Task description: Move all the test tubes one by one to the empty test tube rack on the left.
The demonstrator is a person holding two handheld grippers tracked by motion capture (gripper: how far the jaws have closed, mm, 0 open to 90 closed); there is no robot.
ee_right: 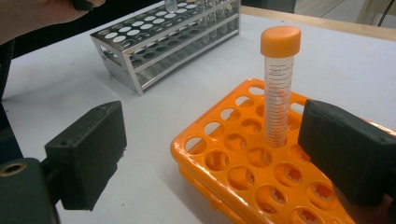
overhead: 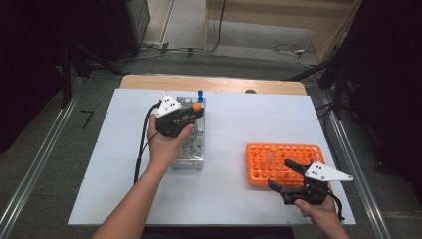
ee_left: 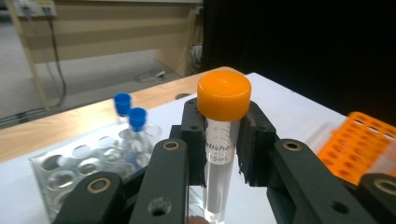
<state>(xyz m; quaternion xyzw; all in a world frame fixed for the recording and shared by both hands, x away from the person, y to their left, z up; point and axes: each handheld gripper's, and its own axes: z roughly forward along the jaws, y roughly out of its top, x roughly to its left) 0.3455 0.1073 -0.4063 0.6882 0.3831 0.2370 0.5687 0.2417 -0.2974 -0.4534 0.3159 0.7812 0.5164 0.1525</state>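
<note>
My left gripper (overhead: 191,115) is shut on a clear tube with an orange cap (overhead: 197,106), held upright over the far end of the metal rack (overhead: 191,154). In the left gripper view the pads (ee_left: 194,140) clamp the tube (ee_left: 223,95) just under its cap. Two blue-capped tubes (ee_left: 130,112) stand in the metal rack's far corner. My right gripper (overhead: 279,174) is open at the near edge of the orange rack (overhead: 283,159). A second orange-capped tube (ee_right: 279,84) stands upright in the orange rack (ee_right: 243,172), beyond the wide-apart pads (ee_right: 88,154).
The racks sit on a white board (overhead: 239,129) over a wooden table (overhead: 214,82). The metal rack (ee_right: 159,42) lies left of the orange one, with bare board between them. Cables and dark stands surround the table on the floor.
</note>
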